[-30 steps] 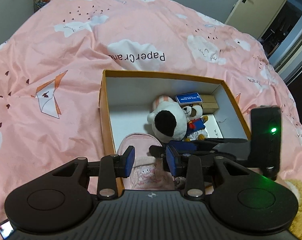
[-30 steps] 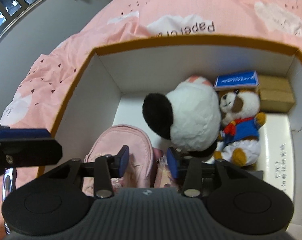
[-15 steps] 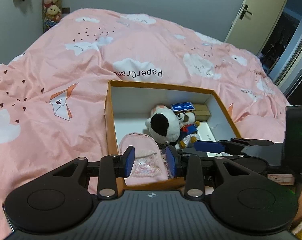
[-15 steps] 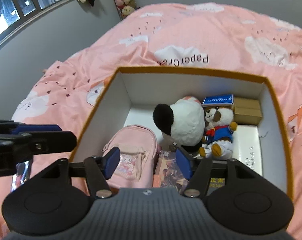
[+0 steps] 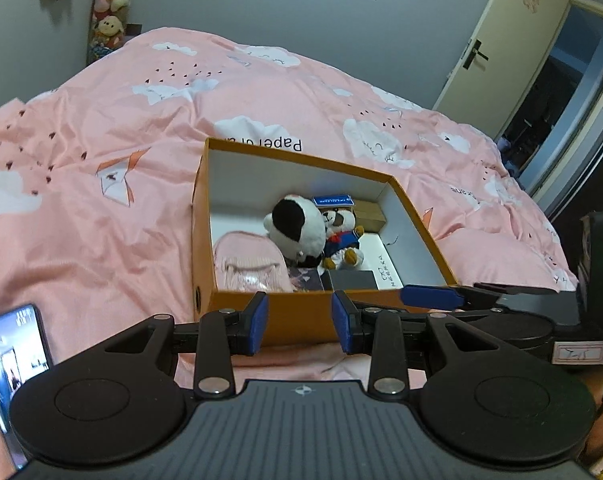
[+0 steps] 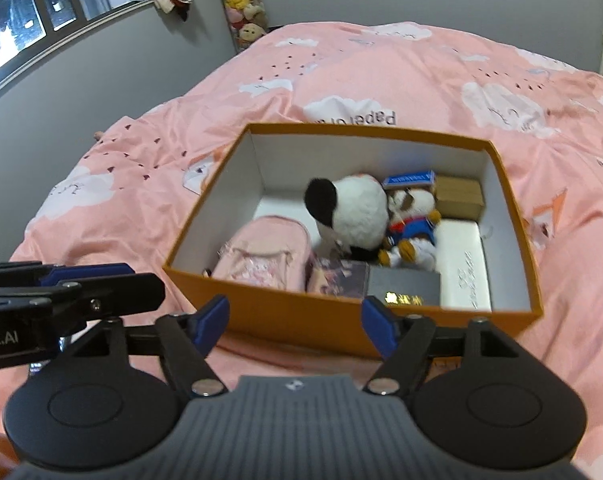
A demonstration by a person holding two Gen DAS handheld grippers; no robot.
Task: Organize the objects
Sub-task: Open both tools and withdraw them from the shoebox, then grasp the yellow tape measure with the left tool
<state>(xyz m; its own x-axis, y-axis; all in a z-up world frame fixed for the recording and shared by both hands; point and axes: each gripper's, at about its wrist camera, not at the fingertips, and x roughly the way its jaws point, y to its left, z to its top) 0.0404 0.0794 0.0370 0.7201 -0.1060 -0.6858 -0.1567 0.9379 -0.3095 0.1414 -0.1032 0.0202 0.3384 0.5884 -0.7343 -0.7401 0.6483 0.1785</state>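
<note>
Two grippers sit on my near side of the orange cardboard box [image 6: 285, 326], both empty. My left gripper [image 5: 299, 326] has its blue-padded fingers a little apart; my right gripper [image 6: 295, 326] has them spread wide. Inside the box, against its near wall, I see a pink fabric backpack [image 6: 261, 258], a purple printed booklet [image 6: 337, 276] and a black flat case [image 6: 405, 288]. Behind these, mid-box, a white plush with a black ear [image 6: 353, 210] leans against a small brown bear plush in blue [image 6: 411, 224]. At the far wall rest a blue card box [image 6: 409, 179] and a tan carton [image 6: 459, 196]. The box sits on a pink cloud-print duvet [image 6: 381, 64].
</note>
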